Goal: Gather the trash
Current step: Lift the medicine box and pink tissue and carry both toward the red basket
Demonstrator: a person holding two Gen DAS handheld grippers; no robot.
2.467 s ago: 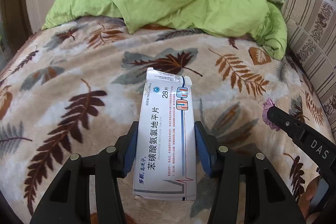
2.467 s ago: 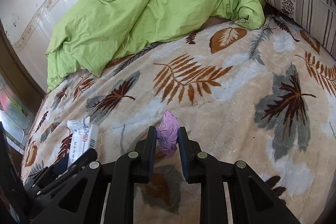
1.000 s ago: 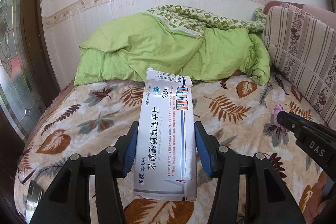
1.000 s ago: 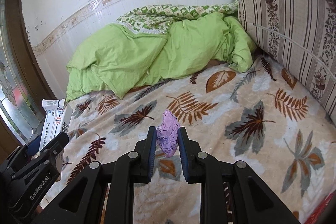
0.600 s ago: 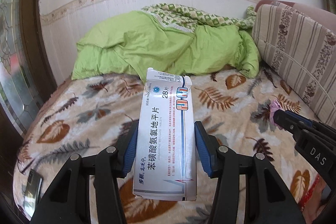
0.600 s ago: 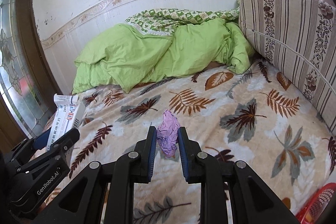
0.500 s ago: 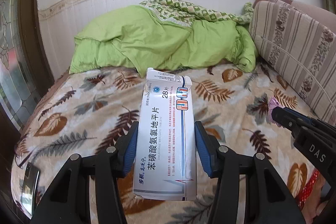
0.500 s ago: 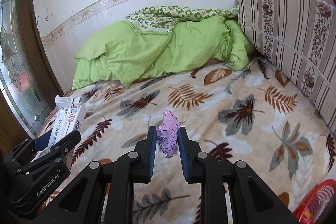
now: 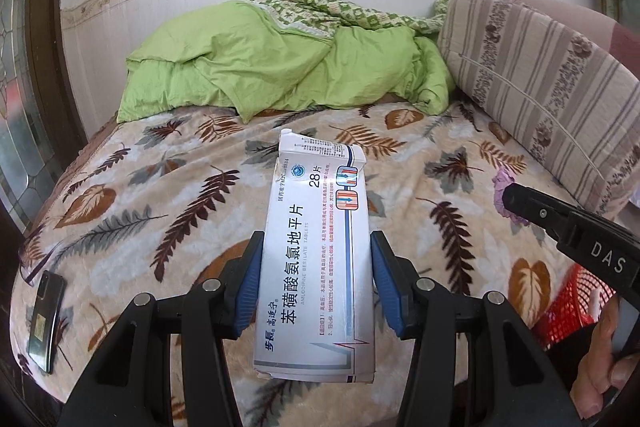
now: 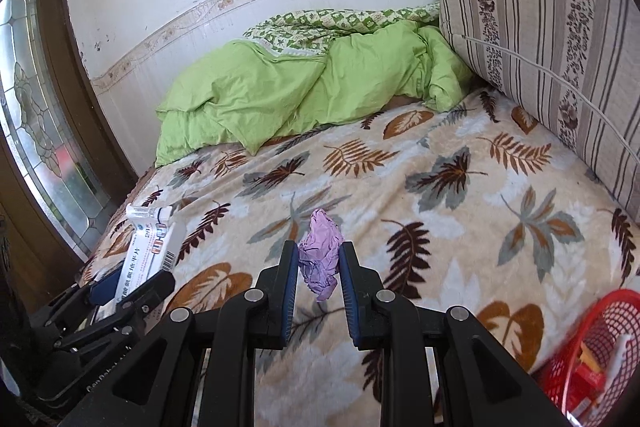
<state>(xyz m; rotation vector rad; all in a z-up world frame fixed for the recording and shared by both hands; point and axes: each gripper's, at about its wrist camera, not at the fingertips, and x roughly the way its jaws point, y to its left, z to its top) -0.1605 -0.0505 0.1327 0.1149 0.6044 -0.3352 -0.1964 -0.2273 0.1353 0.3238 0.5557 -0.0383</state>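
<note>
L wrist view
My left gripper (image 9: 316,287): jaws part open, blue pads (image 9: 249,291) pressed on both long sides of the white medicine box (image 9: 320,247); box lifted clear of the bed, printed face up, torn flap end pointing away.
Bed blanket (image 9: 160,195): leaf print, below the box; green duvet (image 9: 288,67) bunched at the far end by the wall, striped cushion (image 9: 536,75) on the right.
Phone (image 9: 46,315): dark, lying flat near the blanket's left edge.
My right gripper (image 9: 510,197): comes in from the right edge, purple bit at its tip.
Red basket (image 9: 568,303): mesh, low right, partly behind the right gripper; my hand (image 9: 604,367) at the corner.

R wrist view
My right gripper (image 10: 319,267): jaws nearly together, clamped on the crumpled purple wrapper (image 10: 320,255); wrapper off the blanket, sticks out above and below the pads.
Left gripper (image 10: 132,283): low left w/ the box (image 10: 148,247) still in it.
Red basket (image 10: 592,343): bottom right corner, some red and yellow packs inside.

Vs earlier
Grip: both unchanged, same box, same wrapper.
View: 2.5 s ago close over the blanket; now pulled back, whole bed and wall seen; basket and phone have come into view.
</note>
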